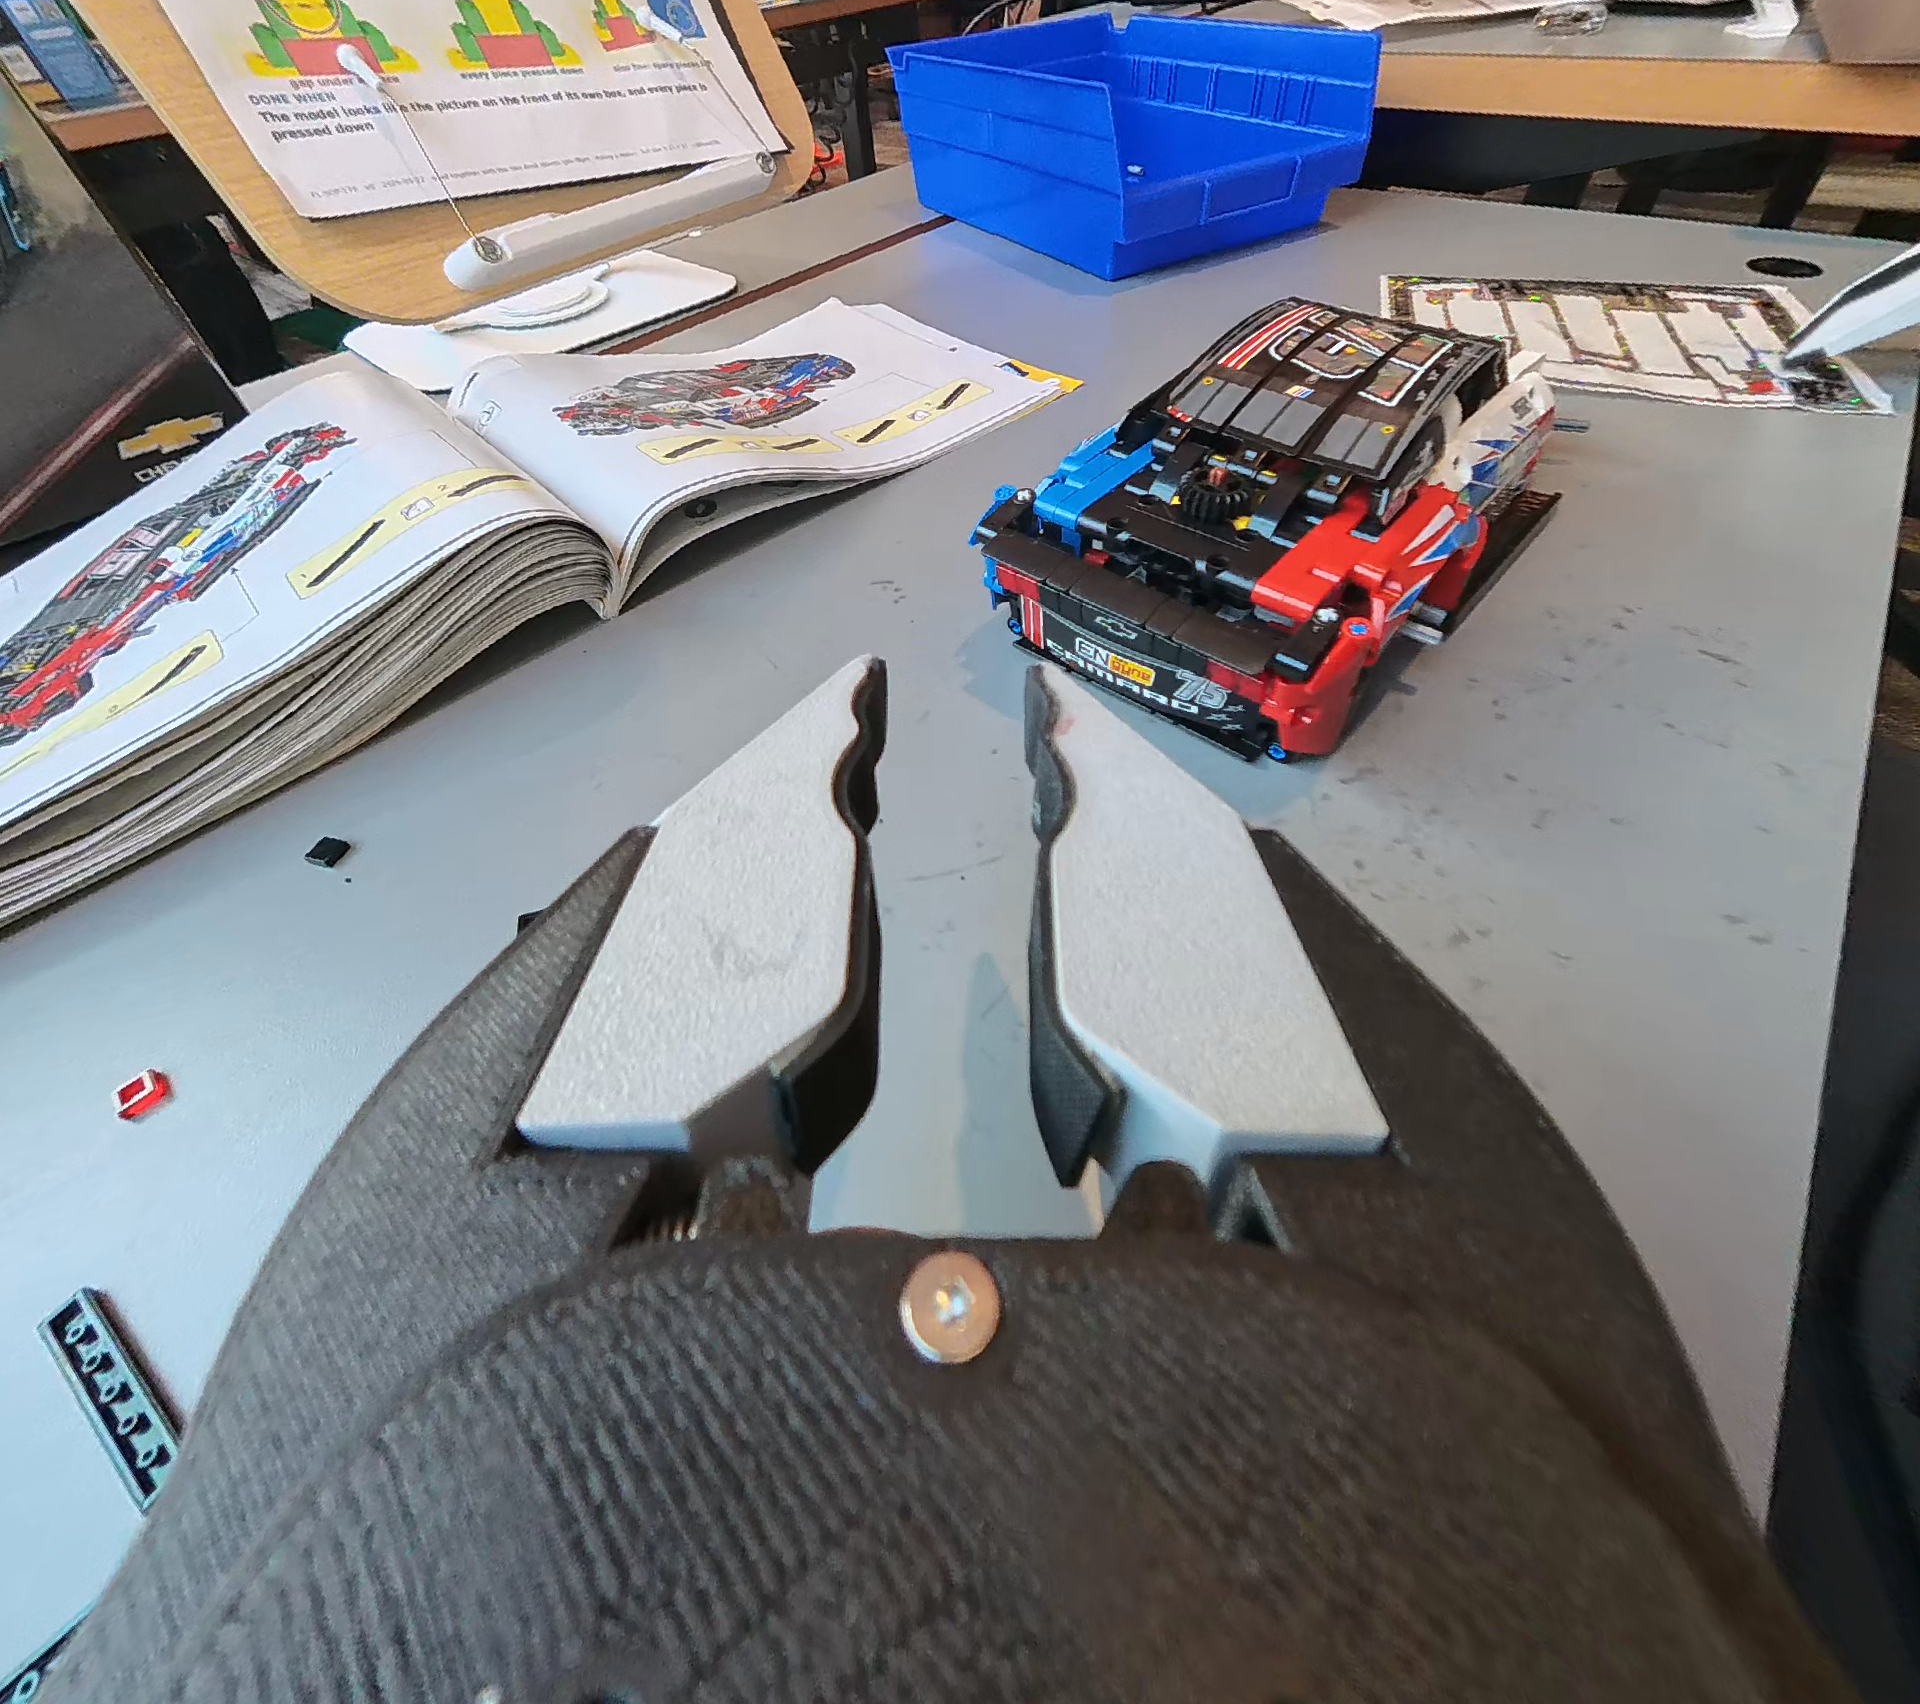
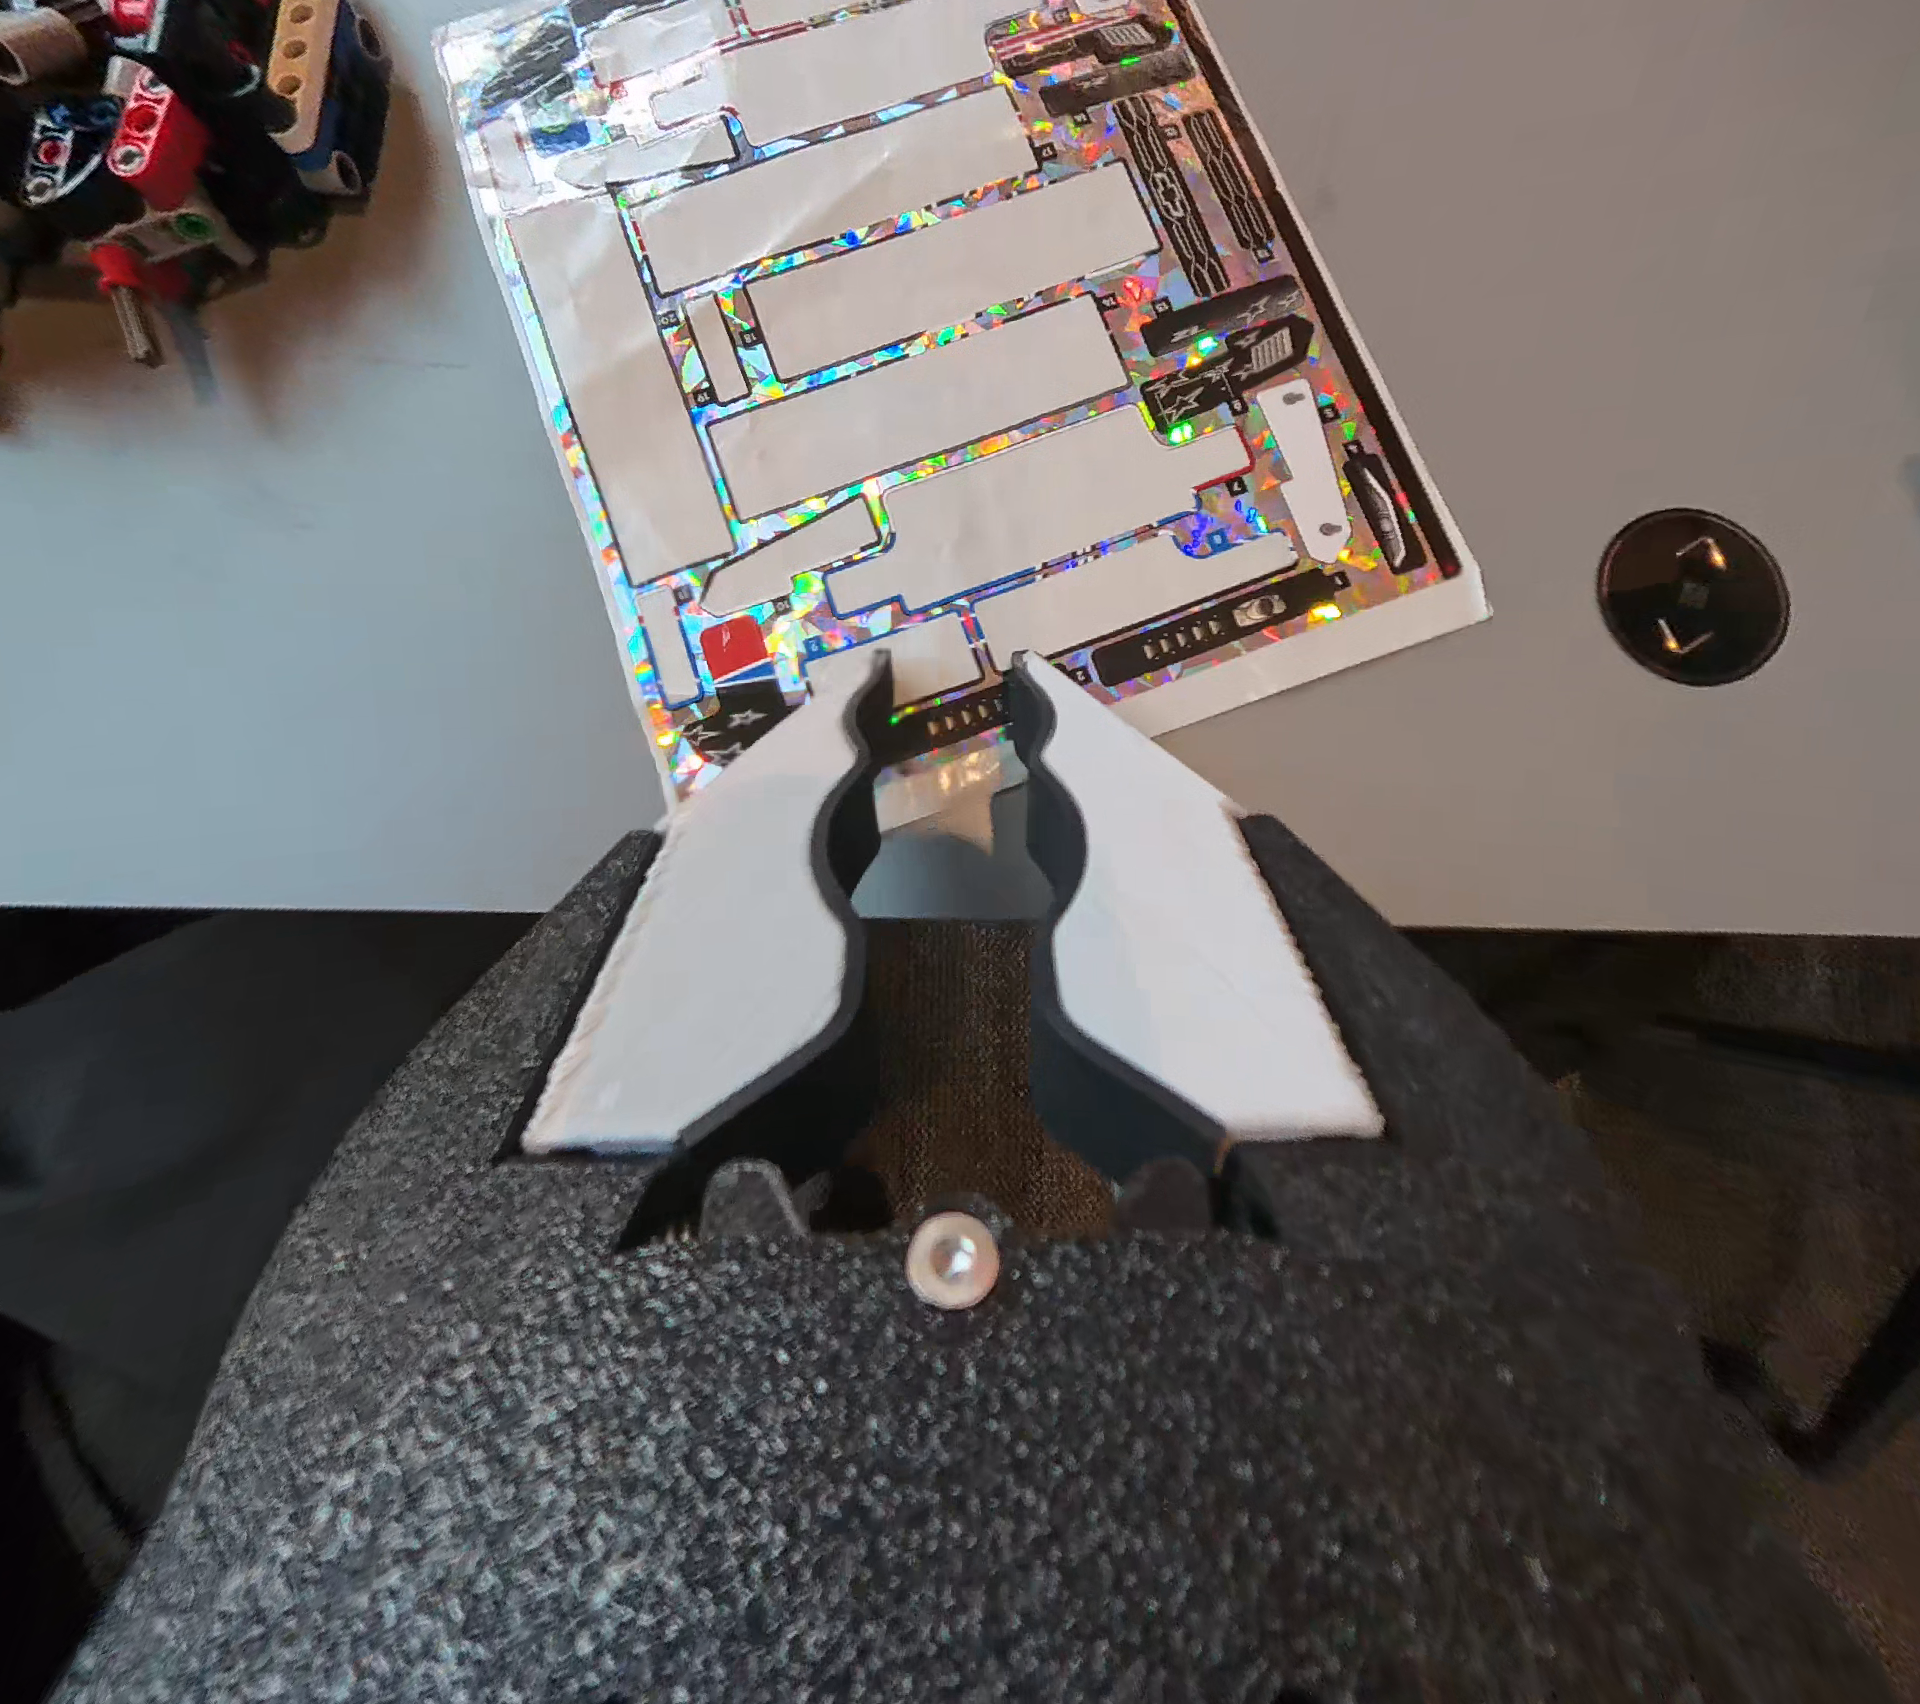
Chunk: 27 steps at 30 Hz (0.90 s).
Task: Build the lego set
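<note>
The lego car [image 1: 1273, 527] sits on the grey counter [image 1: 831, 823], and everything else is placed from it. The left tool [image 1: 956, 688] hovers just in front of the car's nose, its fingers parted with nothing between them. Left of the car lies the open booklet [image 1: 436, 511], and behind that a stand [image 1: 343, 241] carries a printed sheet. Behind the car is a blue bin [image 1: 1132, 137]. Well in front and to the left of the car lie a small black piece [image 1: 327, 850], a small red piece [image 1: 140, 1093] and a black strip [image 1: 109, 1394]. To the car's right lies the shiny sticker sheet [image 2: 935, 304], mostly peeled. The right tool [image 2: 951, 678] is low over the sheet's near edge, released, its fingertips [image 2: 1039, 698] either side of a black sticker [image 2: 951, 724]; whether they touch the sheet is unclear. Beyond the sheet a round black cap [image 2: 1691, 596] is set in the counter.
</note>
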Tool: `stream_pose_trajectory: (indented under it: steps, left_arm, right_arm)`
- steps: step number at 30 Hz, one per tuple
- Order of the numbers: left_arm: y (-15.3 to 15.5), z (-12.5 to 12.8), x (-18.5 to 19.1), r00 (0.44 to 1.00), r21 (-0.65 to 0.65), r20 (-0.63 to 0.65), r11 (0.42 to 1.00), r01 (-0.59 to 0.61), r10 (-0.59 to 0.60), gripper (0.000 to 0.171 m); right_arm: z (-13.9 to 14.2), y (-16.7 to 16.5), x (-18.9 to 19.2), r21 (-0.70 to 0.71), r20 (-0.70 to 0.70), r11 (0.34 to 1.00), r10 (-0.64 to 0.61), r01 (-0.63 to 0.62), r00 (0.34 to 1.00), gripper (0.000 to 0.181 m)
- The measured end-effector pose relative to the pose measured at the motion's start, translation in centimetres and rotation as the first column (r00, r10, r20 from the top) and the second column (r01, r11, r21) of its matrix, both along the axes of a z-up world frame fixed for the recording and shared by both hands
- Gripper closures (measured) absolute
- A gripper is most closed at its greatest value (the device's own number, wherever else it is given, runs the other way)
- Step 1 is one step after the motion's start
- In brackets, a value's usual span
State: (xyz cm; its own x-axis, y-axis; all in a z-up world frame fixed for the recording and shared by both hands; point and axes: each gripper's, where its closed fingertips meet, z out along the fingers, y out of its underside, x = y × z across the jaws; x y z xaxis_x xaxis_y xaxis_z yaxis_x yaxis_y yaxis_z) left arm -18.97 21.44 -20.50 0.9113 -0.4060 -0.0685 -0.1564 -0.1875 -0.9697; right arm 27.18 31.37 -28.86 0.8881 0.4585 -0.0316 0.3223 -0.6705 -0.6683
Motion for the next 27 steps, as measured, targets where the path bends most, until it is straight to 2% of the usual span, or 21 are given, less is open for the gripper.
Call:
stream_pose_trajectory:
  steps: [3,7,12,14,18,22,27]
  left_arm:
    - [-0.2,0.2,0.0,1.0,0.017,0.002,1.0,0.001,-0.001,0.149]
    - [-0.2,0.3,0.0,1.0,0.019,0.008,1.0,0.005,-0.005,0.15]
    - [0.0,-0.1,-0.1,1.0,0.0,-0.021,1.0,-0.013,0.013,0.149]
    - [0.2,-0.4,-0.3,0.998,-0.008,-0.045,0.999,-0.038,0.037,0.149]
    - [0.6,-1.1,-0.8,0.992,-0.036,-0.097,0.996,-0.08,0.076,0.148]
    - [1.2,-1.5,-2.2,0.977,-0.042,-0.147,0.986,-0.163,0.155,0.148]
    - [2.0,-2.2,-3.5,0.961,-0.083,-0.171,0.968,-0.235,0.219,0.148]
  right_arm:
    - [1.4,0.1,-0.6,0.057,-0.052,0.998,0.008,-0.005,0.999,0.151]
    - [6.0,1.0,0.8,0.256,-0.134,0.965,-0.015,0.049,0.991,0.147]
    - [9.3,2.0,2.2,0.428,-0.239,0.9,0.029,0.079,0.971,0.125]
    - [10.2,3.2,1.4,0.5,-0.266,0.865,0.113,0.037,0.957,0.101]
    - [9.1,7.4,-0.2,0.457,-0.237,0.886,0.204,-0.077,0.95,0.065]
    - [9.8,11.1,-1.3,0.491,-0.261,0.86,0.297,-0.139,0.918,0.068]
    - [8.1,11.3,-1.5,0.377,-0.281,0.877,0.414,-0.297,0.866,0.078]
